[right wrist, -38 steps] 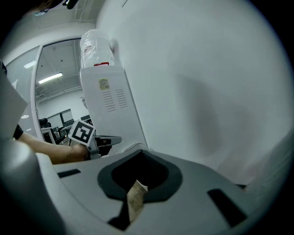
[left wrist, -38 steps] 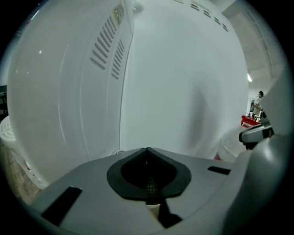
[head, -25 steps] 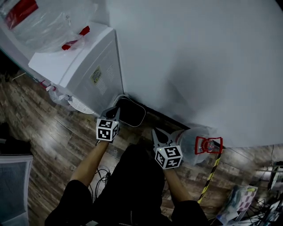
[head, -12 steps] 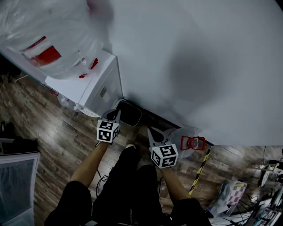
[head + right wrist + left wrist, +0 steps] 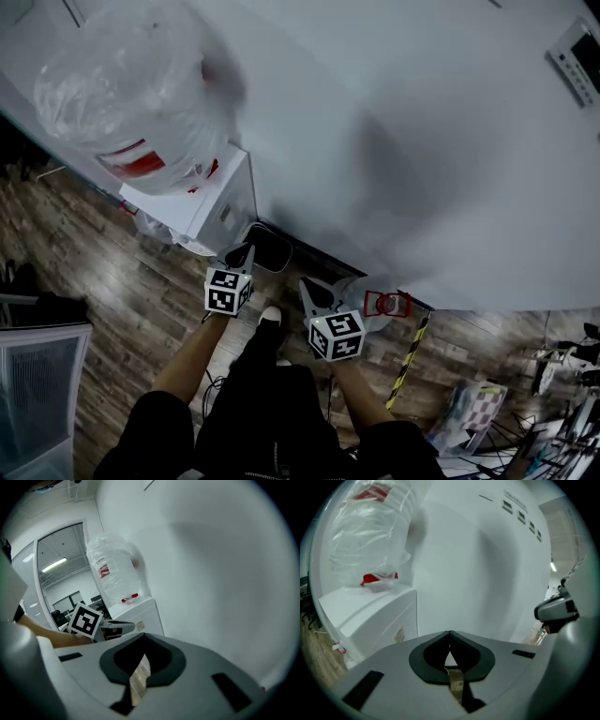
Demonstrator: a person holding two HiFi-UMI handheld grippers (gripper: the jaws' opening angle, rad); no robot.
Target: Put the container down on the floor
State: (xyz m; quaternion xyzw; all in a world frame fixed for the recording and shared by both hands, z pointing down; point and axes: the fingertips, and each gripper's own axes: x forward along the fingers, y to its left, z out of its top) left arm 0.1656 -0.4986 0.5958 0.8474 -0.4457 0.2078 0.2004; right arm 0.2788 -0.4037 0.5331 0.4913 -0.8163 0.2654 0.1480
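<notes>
The container, a clear water jug (image 5: pixel 361 292) with a red handle (image 5: pixel 387 304), rests on the wood floor against the white wall. My right gripper (image 5: pixel 309 287) hangs just left of it, shut and empty, not touching it. Further left, my left gripper (image 5: pixel 246 251) is also shut with nothing in it, above a black bin (image 5: pixel 274 249). In the left gripper view the jaws (image 5: pixel 450 633) meet at the tip before the wall. The right gripper view shows its own jaws (image 5: pixel 143 634) closed, with the left gripper's marker cube (image 5: pixel 86 619) beyond.
A white water dispenser (image 5: pixel 211 202) stands at the left with a large plastic-wrapped bottle (image 5: pixel 131 89) on top. A yellow-black striped pole (image 5: pixel 410 354) lies on the floor right of the jug. A white crate (image 5: pixel 33 394) is at the lower left; clutter sits at the lower right.
The head view has risen and pulled back, so the dispenser's bottle now shows in full. The jug and both grippers look smaller and sit nearer the middle. Both grippers stay shut.
</notes>
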